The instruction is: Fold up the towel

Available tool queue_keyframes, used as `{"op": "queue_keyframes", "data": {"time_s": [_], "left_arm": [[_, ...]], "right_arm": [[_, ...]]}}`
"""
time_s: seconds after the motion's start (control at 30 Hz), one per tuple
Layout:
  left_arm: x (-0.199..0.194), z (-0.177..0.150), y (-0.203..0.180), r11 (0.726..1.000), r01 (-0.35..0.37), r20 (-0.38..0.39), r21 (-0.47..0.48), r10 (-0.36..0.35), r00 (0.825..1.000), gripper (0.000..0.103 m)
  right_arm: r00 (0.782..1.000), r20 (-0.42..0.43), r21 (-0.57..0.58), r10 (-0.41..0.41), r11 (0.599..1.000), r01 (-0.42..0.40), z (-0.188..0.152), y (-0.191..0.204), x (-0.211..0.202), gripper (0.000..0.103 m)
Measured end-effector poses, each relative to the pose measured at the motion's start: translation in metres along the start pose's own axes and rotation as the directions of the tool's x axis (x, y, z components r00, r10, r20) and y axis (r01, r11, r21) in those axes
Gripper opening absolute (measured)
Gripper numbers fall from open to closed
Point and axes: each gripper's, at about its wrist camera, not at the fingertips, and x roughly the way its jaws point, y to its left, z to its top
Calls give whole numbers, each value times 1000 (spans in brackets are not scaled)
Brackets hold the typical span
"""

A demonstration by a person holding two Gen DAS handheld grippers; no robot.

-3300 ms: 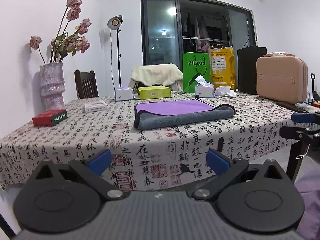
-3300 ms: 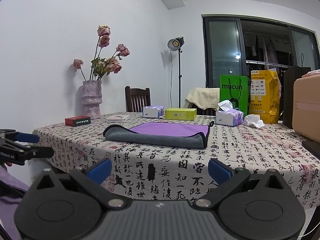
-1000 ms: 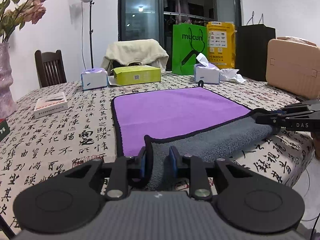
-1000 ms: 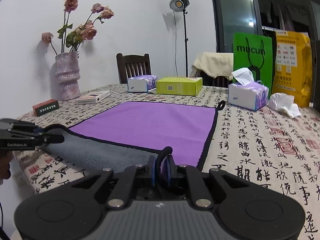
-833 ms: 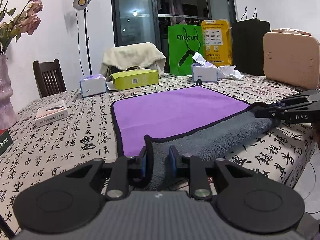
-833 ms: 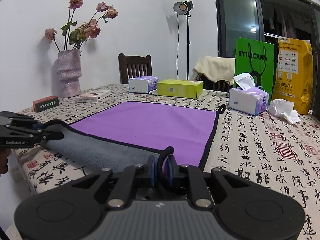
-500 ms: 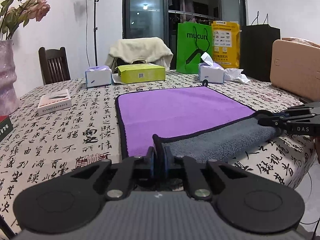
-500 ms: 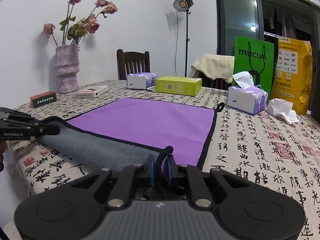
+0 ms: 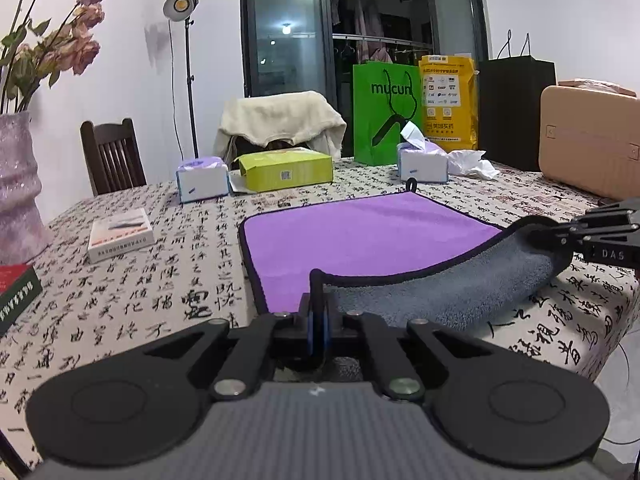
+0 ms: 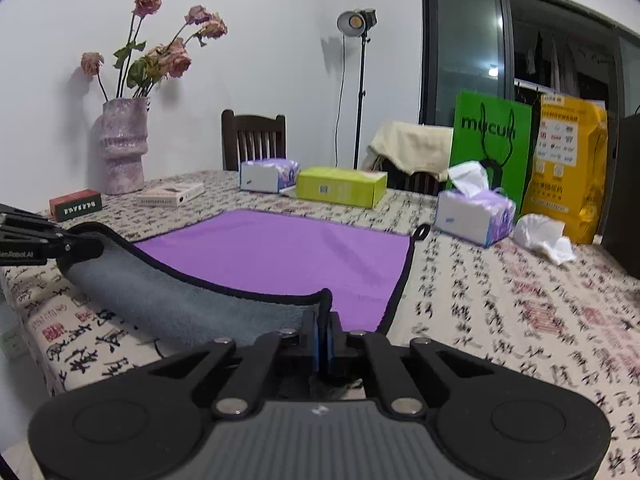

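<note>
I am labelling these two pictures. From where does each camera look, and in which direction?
Left wrist: sits on the left gripper, faces across the table over the towel; the right gripper shows at right.
Right wrist: sits on the right gripper, faces the vase; the left gripper shows at left.
Shared: towel, green bag, each gripper shut on a near towel corner.

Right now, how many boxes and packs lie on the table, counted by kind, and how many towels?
Tissue packs: 2
Green box: 1
White flat box: 1
Red and green box: 1
Towel: 1
Total: 6
</note>
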Motion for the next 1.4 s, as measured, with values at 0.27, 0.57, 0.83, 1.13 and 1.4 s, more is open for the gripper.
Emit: {"op": "queue_keyframes", "data": {"time_s": [0.27,0.57,0.83,1.13,1.4], "left_arm": [[1,16,1,1000,-1,7,2,1,1000,5],[10,40,8,1000,4,21,2,-4,1000,5],[26,59,12,1000,2,37,6,-2,999,5],[42,72,20,1000,-12,28,4,11,1000,5],[65,85,30,1000,-12,-20,-6,12,1000,5]], "right_arm": [[1000,16,-33,-6,999,6,16,0,-3,4],[1000,29,-42,-7,999,8,33,-10,5,4],[1000,5,8,28,1000,-28,50,-26,22,4],[998,1,40,57,998,-57,69,-43,42,4],[997,-21,75,79,994,-78,83,-57,66,4]]}}
